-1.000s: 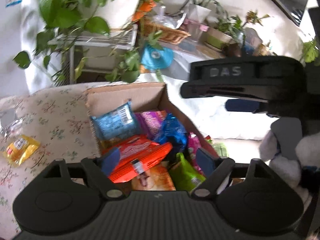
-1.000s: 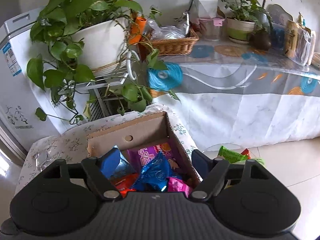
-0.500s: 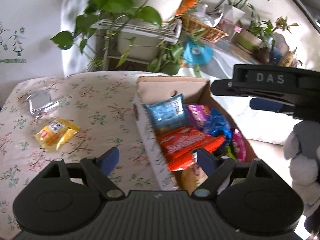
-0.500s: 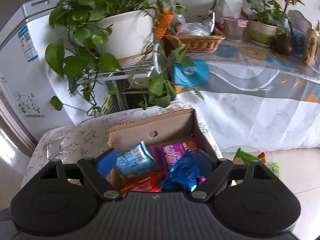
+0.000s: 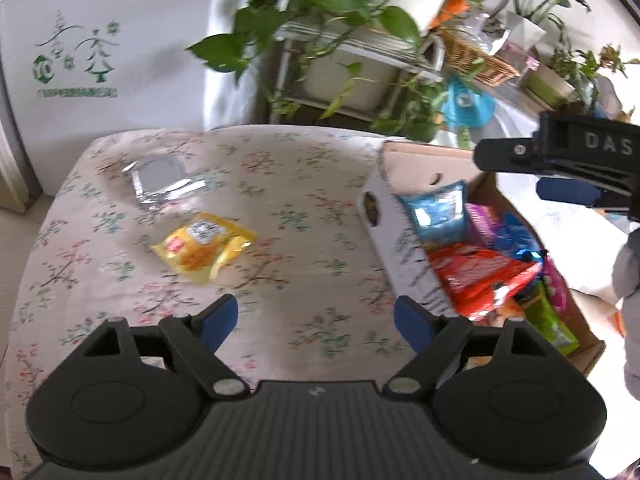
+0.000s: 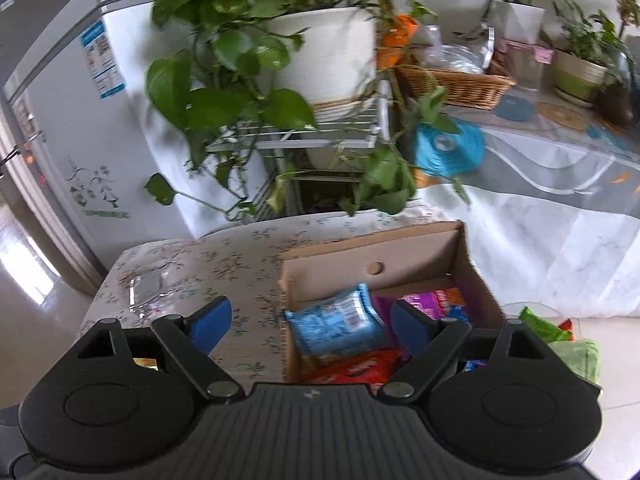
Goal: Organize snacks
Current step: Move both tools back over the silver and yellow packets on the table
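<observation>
on the floral tablecloth [image 5: 304, 216], at ten o'clock of the wide, empty left gripper [image 5: 316, 320], lies a yellow snack packet [image 5: 202, 246]; the cardboard box [image 5: 404, 248] sits at two o'clock. the right gripper [image 6: 310, 326] gapes wide, empty.

We swung the left gripper [image 5: 316, 318] leftward off the open cardboard snack box [image 5: 404, 240]; the flat yellow snack packet [image 5: 204, 246] reached mid-frame.

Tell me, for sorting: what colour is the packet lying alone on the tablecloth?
Yellow packet, clearest in the left wrist view.
</observation>
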Available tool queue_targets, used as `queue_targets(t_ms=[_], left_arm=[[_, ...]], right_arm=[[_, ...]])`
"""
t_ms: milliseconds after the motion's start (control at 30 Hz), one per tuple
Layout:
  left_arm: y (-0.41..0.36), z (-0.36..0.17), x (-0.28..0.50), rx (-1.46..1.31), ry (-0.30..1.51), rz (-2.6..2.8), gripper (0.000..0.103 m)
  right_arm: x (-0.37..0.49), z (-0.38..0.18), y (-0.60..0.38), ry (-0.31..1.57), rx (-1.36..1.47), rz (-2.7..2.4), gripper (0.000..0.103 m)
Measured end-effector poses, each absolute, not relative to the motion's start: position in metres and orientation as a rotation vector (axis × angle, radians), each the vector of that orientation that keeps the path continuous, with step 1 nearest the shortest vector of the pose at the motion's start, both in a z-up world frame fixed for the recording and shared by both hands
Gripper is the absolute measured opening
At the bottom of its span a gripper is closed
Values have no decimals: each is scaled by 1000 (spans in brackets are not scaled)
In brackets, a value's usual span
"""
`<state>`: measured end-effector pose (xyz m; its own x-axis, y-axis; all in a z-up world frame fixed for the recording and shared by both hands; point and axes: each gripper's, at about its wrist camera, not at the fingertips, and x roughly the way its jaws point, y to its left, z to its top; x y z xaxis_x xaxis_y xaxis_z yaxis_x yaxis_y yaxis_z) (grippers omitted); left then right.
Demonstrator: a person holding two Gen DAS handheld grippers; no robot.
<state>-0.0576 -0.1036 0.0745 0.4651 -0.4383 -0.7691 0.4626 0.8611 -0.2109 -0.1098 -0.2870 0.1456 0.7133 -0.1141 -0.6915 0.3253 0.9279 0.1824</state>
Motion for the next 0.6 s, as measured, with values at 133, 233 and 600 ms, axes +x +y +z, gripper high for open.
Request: queue_targets(t_ms=[133, 233, 600], left_arm=[[-84, 70, -47, 21, 943, -513, 85], [-69, 67, -39, 19, 947, -484, 85], [-22, 61, -4, 15, 950, -385, 85]], right_arm=[[-101, 143, -274, 746, 275, -212, 91], [-96, 141, -265, 752, 262, -186, 91], [-72, 128, -228, 775, 194, -82, 91]])
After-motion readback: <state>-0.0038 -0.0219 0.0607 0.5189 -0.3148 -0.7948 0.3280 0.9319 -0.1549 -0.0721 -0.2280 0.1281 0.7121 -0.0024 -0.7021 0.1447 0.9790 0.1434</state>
